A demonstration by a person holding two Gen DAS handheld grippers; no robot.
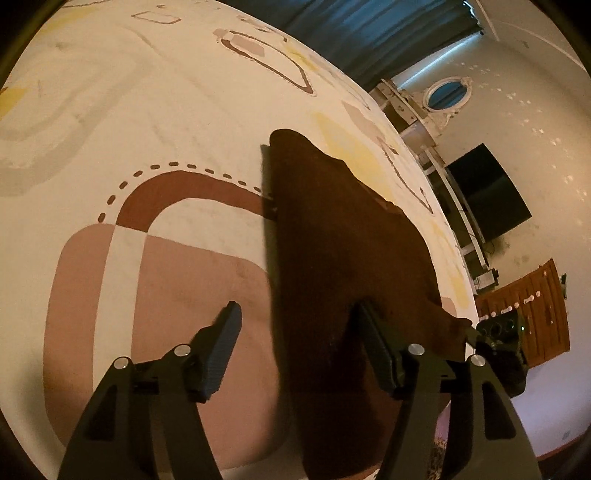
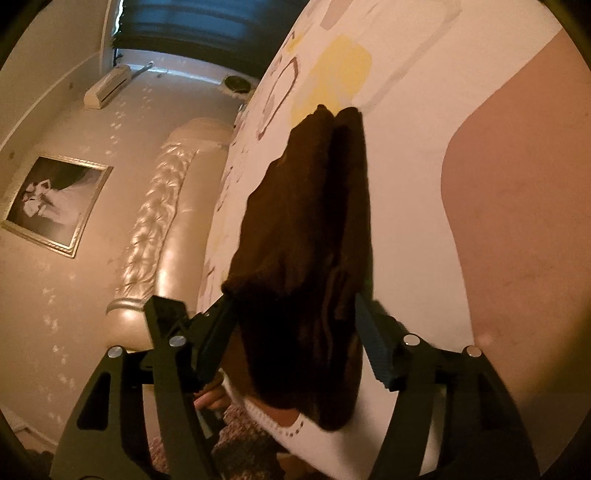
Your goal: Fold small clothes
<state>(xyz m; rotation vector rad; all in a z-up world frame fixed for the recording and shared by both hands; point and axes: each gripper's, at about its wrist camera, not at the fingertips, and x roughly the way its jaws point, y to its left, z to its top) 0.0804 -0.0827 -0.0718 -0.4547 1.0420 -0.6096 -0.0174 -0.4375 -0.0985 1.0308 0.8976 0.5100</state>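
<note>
A dark brown small garment point(image 1: 343, 258) lies on the patterned bed sheet point(image 1: 147, 110), near the bed's edge. My left gripper point(image 1: 295, 325) is open just above its near end; the left finger is over the sheet and the right finger over the cloth. In the right wrist view the same garment point(image 2: 314, 240) appears folded lengthwise with a crease down its middle. My right gripper point(image 2: 291, 314) is open and straddles the garment's near end, one finger on each side. The other gripper point(image 1: 498, 332) shows at the garment's right corner in the left wrist view.
The sheet point(image 2: 480, 184) has pink, brown and yellow shapes. A padded headboard point(image 2: 166, 221), a framed photo point(image 2: 55, 203) and an air conditioner point(image 2: 107, 86) stand beyond the bed's edge. A dark screen point(image 1: 487, 192), wooden drawers point(image 1: 528, 314) and blue curtains point(image 1: 369, 29) are to the right.
</note>
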